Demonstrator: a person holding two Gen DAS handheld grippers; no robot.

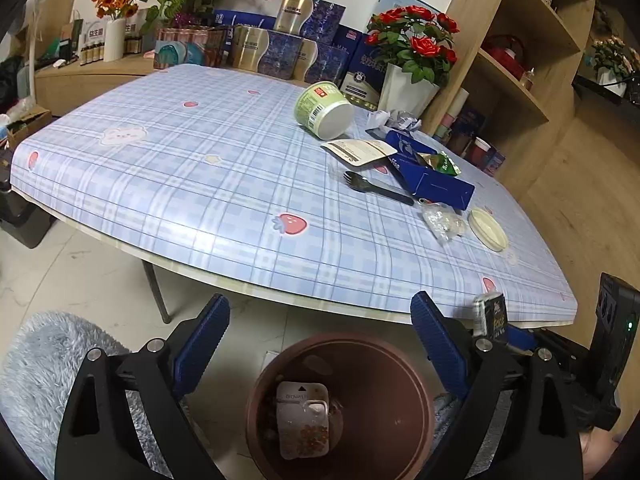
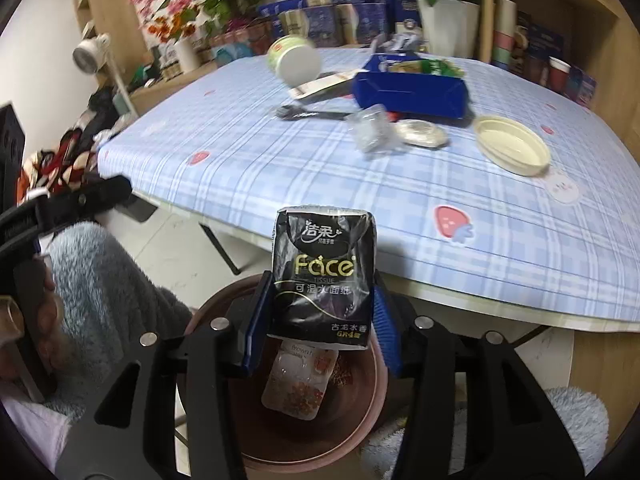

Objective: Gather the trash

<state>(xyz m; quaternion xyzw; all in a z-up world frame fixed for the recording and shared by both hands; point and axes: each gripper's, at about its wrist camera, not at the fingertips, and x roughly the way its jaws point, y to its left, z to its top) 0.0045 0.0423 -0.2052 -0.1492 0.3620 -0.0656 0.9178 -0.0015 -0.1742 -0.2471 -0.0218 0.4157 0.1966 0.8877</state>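
Fingers (image 2: 258, 324) of the right gripper (image 2: 318, 322) are clamped on a tissue pack (image 2: 322, 276) above the brown bin (image 2: 360, 432); release is best made centred. Left gripper (image 1: 320, 344) fingers are spread, empty.

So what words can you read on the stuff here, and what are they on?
"Face" and "TISSUE": black tissue pack held in the right gripper.
"Brown": white packet inside the brown bin.
Green cup, blue box, shelf boxes: too blurred to read.

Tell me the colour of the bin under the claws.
Reddish brown bin; the left wrist view shows it best.
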